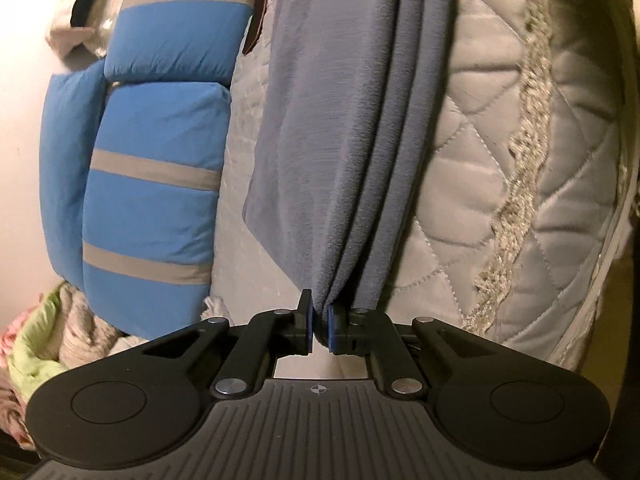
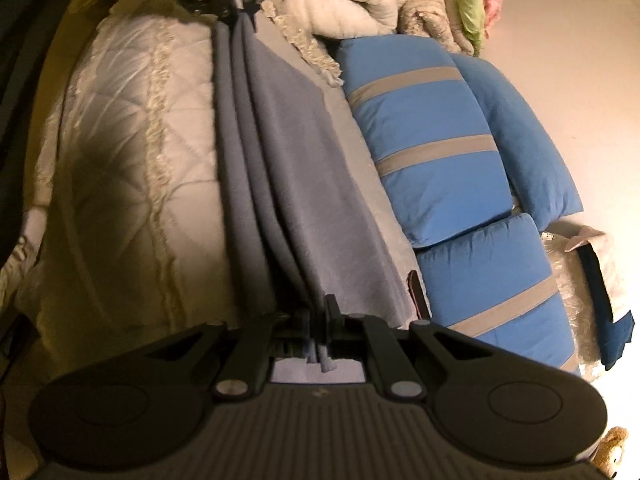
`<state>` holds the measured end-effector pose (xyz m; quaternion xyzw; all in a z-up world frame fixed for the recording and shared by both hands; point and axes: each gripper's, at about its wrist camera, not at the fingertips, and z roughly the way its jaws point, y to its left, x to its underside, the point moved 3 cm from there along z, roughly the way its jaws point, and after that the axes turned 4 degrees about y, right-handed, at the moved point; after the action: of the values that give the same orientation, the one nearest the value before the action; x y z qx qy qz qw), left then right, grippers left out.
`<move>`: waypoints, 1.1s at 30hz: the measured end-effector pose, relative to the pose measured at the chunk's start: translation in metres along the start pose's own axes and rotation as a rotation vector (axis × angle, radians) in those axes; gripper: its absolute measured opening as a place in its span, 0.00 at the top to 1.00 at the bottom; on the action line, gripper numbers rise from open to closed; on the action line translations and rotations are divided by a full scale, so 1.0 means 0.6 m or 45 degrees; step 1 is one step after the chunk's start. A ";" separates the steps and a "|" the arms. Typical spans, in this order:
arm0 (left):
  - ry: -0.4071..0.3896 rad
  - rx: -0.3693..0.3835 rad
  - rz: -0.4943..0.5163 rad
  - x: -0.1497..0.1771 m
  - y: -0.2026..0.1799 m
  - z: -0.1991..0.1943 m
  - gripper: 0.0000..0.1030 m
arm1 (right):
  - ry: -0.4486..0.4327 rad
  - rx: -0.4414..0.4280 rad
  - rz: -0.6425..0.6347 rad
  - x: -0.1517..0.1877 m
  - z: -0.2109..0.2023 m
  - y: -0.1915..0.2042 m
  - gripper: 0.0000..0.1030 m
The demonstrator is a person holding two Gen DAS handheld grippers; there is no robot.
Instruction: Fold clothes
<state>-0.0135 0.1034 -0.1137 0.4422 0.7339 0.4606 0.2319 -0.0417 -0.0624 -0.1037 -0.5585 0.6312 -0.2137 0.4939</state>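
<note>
A grey-blue garment [image 1: 332, 128] hangs stretched in long folds above a quilted white bedspread [image 1: 492, 168]. My left gripper [image 1: 320, 326] is shut on one end of it, the cloth bunched between the blue pads. In the right wrist view the same garment [image 2: 280, 184] runs away from my right gripper [image 2: 318, 334], which is shut on the other end, with a strip of cloth poking out behind the pads. The left gripper [image 2: 236, 14] shows at the top of that view, holding the far end.
Blue pillows with grey stripes [image 1: 160, 152] [image 2: 436, 152] lie along the bed beside the garment. A heap of cream, green and pink laundry [image 2: 432, 4] sits at the bed's end. A pale wall [image 2: 580, 80] lies beyond the pillows. A fringed trim [image 1: 516, 184] crosses the bedspread.
</note>
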 end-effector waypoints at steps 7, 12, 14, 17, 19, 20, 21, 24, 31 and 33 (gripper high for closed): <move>-0.042 0.320 -0.280 0.024 0.070 -0.011 0.62 | -0.002 -0.014 0.003 0.009 -0.004 0.001 0.75; -0.097 0.715 -0.593 0.050 0.160 -0.025 0.41 | -0.011 -0.027 0.047 0.011 -0.005 -0.006 0.71; -0.129 0.869 -0.860 0.072 0.198 -0.005 0.34 | -0.016 -0.020 0.059 0.012 -0.005 -0.008 0.67; -0.143 1.052 -1.259 0.105 0.238 0.047 0.34 | -0.023 -0.007 0.073 0.015 -0.006 -0.009 0.64; -0.095 1.134 -1.457 0.119 0.243 0.103 0.34 | -0.024 -0.008 0.087 0.017 -0.006 -0.011 0.63; -0.075 1.173 -1.517 0.123 0.240 0.126 0.34 | -0.025 -0.007 0.091 0.019 -0.006 -0.011 0.63; -0.064 1.218 -1.565 0.126 0.236 0.149 0.34 | -0.027 -0.005 0.095 0.020 -0.006 -0.011 0.63; -0.071 1.400 -1.674 0.135 0.214 0.201 0.35 | -0.031 -0.002 0.102 0.020 -0.005 -0.011 0.63; -0.206 1.769 -1.959 0.177 0.195 0.271 0.36 | -0.036 -0.004 0.129 0.021 0.001 -0.013 0.61; -0.235 1.864 -1.965 0.177 0.189 0.280 0.36 | -0.039 0.000 0.128 0.022 0.002 -0.013 0.60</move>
<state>0.1082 0.2951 -0.0852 -0.0775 0.8930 -0.3990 0.1934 -0.0353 -0.0763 -0.1031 -0.5292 0.6509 -0.1801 0.5137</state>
